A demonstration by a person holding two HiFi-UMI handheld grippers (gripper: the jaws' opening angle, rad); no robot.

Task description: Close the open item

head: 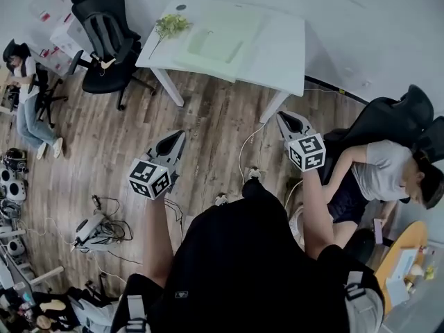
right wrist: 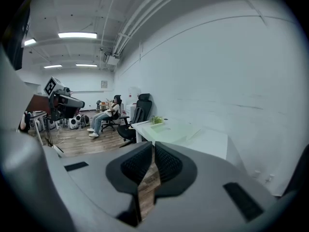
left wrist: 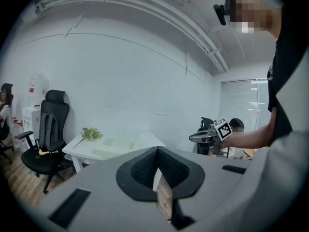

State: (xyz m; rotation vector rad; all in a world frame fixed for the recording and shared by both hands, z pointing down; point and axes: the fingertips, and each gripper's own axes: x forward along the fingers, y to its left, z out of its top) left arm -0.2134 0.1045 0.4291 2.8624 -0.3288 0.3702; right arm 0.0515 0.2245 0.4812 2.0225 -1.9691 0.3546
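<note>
Head view shows the left gripper (head: 178, 137) and right gripper (head: 282, 116) held over the wood floor (head: 208, 130), well apart from the white table (head: 286, 50). Left gripper jaws are together, with nothing between them. Right gripper jaws are drawn to a thin slit, also holding nothing. The pale green flat item (head: 218, 44) lies on the table beside a green sprig (head: 171, 25), and neither gripper touches it.

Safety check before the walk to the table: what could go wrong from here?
A white cable lies on the floor between the standing person and the table, so a foot might catch it. The right gripper appears near the seated person; a wide swing might hit them.
</note>
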